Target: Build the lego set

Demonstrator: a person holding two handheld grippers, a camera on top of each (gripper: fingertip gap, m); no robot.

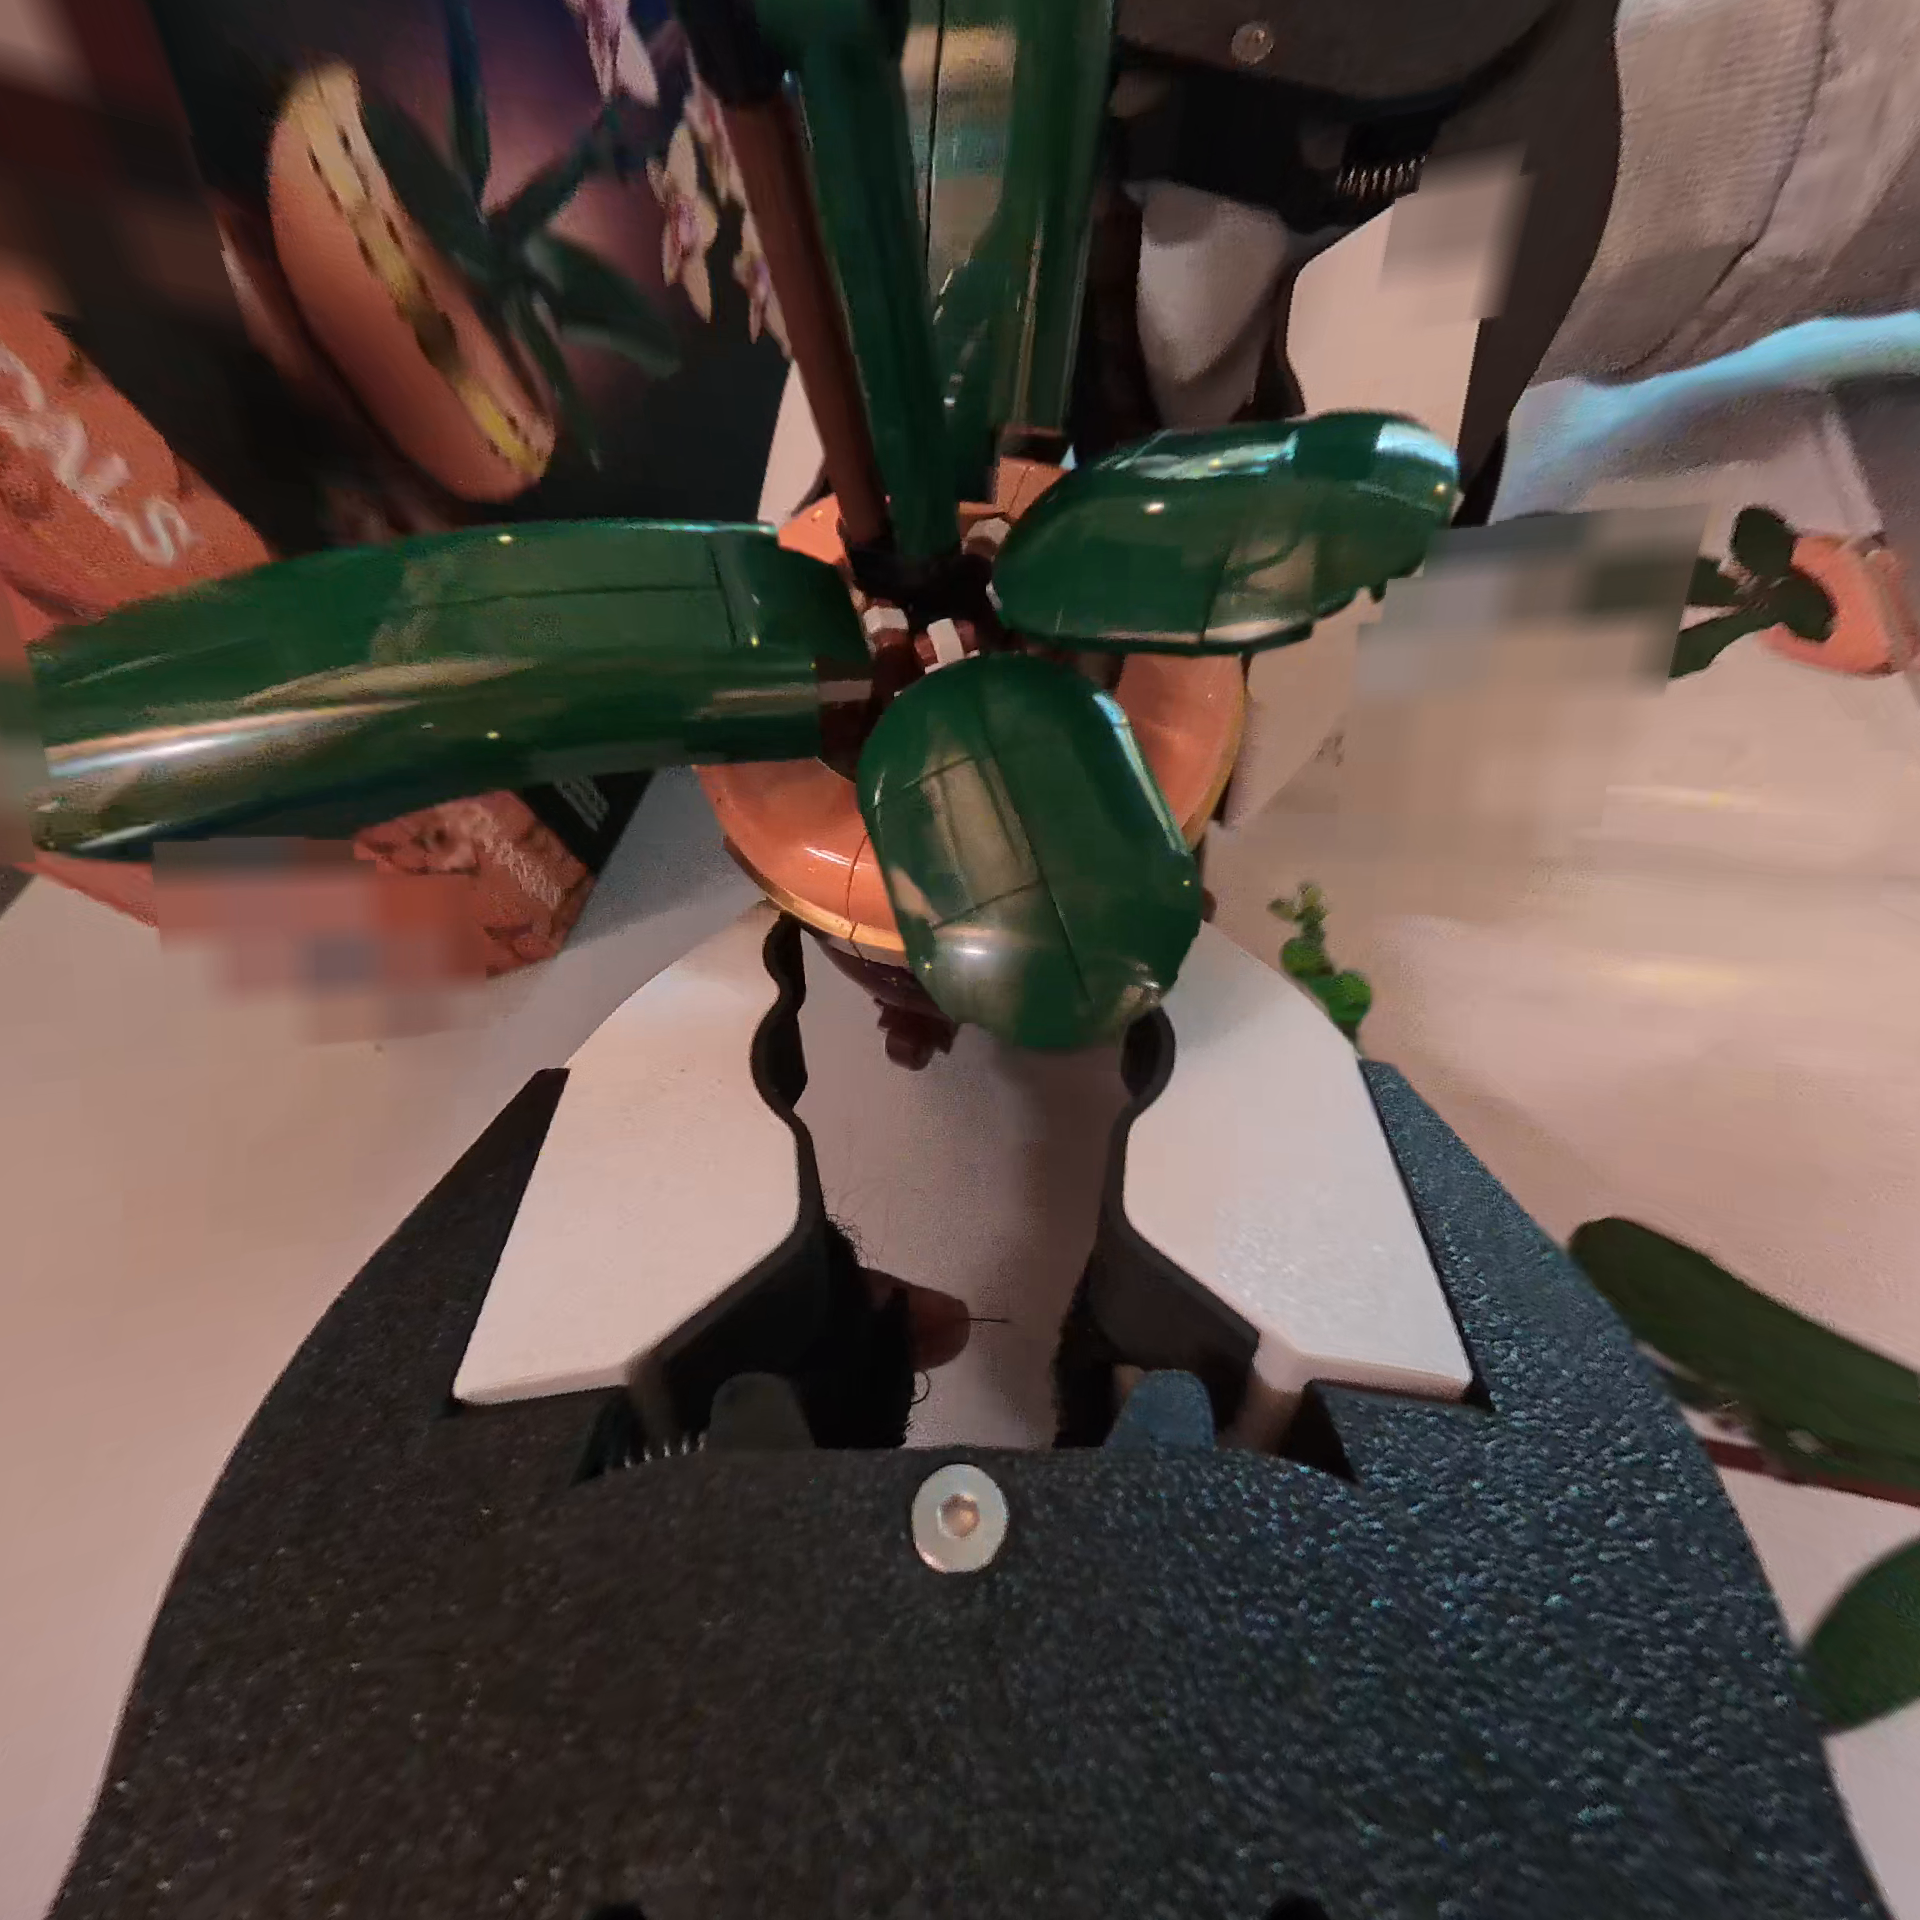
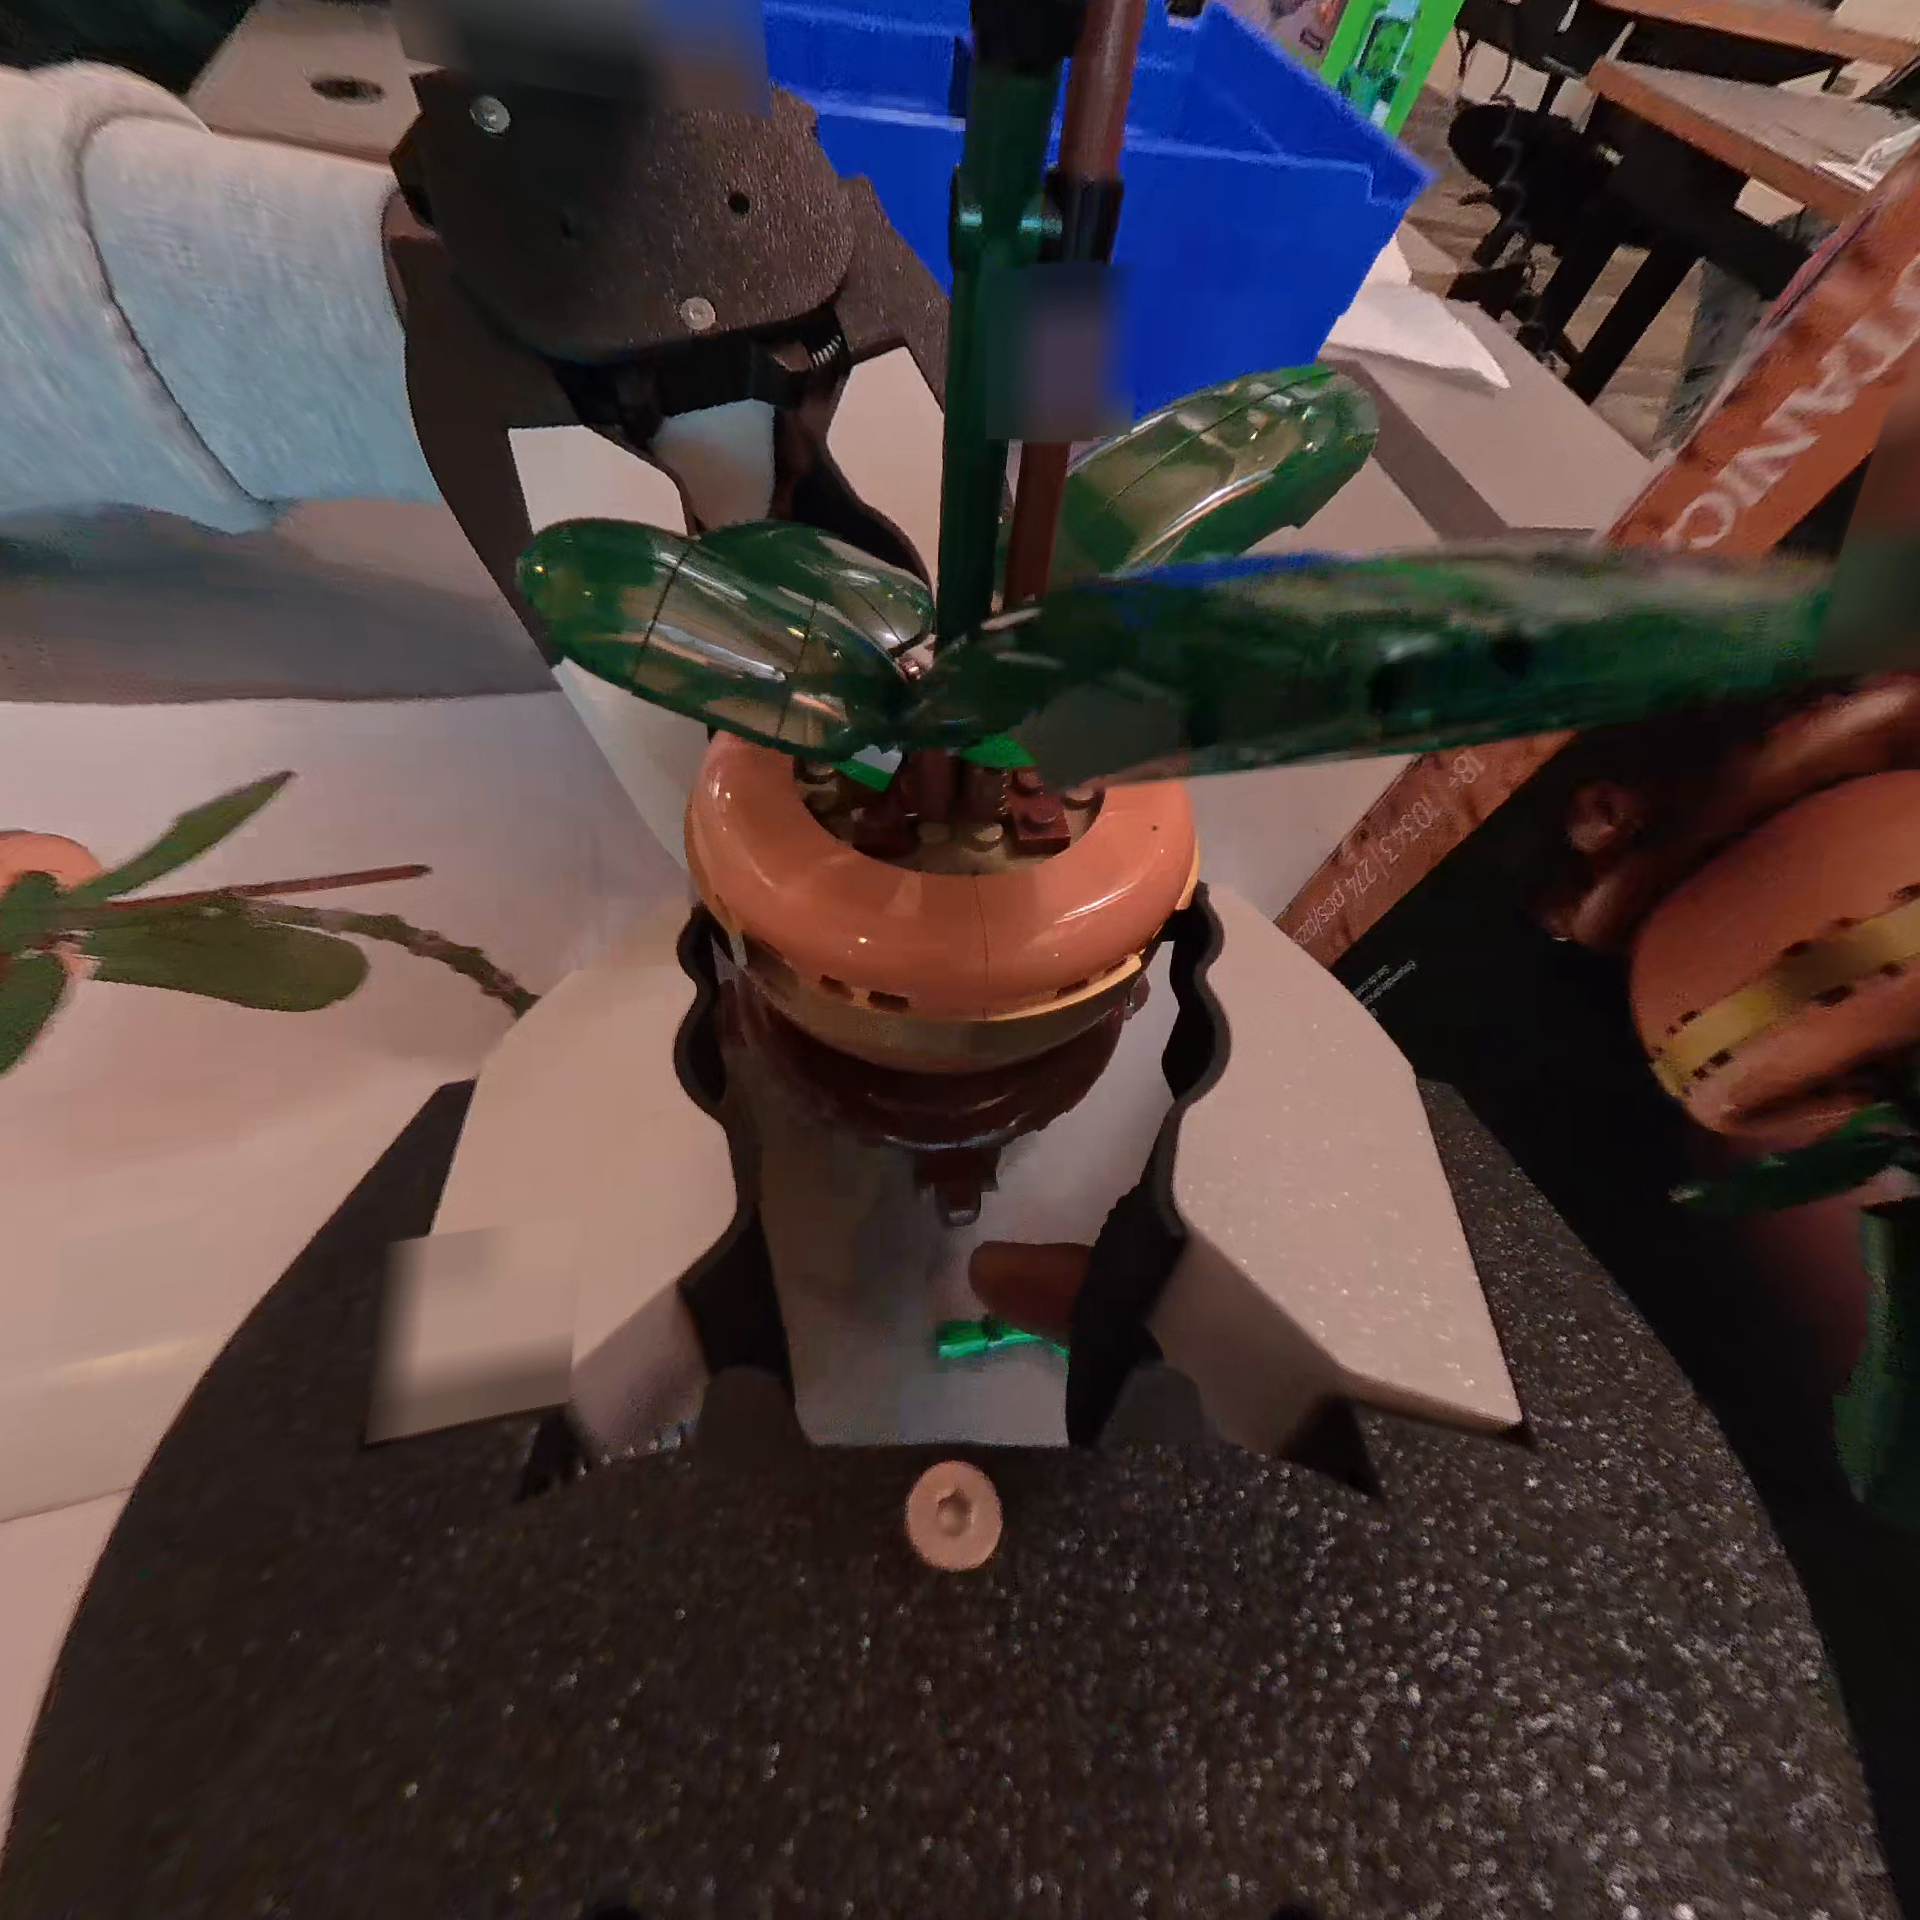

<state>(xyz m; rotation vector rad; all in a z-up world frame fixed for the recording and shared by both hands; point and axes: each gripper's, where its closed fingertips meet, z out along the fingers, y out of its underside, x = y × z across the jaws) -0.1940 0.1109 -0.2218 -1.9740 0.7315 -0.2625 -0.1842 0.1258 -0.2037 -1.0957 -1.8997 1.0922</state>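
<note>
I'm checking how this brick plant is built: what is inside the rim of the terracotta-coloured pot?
Inside the pot: brown and tan studded bricks, with a green stem and a brown stem rising from them. Green leaves cover part of the filling.

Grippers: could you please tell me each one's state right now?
Left gripper: flanks the pot below its rim; a leaf hides one fingertip, so the grasp cannot be told.
Right gripper: closed on the pot.

A workshop or office-like room: a white desk (image 2: 260, 1143), a blue plastic bin (image 2: 1247, 260) at twelve o'clock, dark wooden tables (image 2: 1714, 135) at one o'clock behind.
</note>
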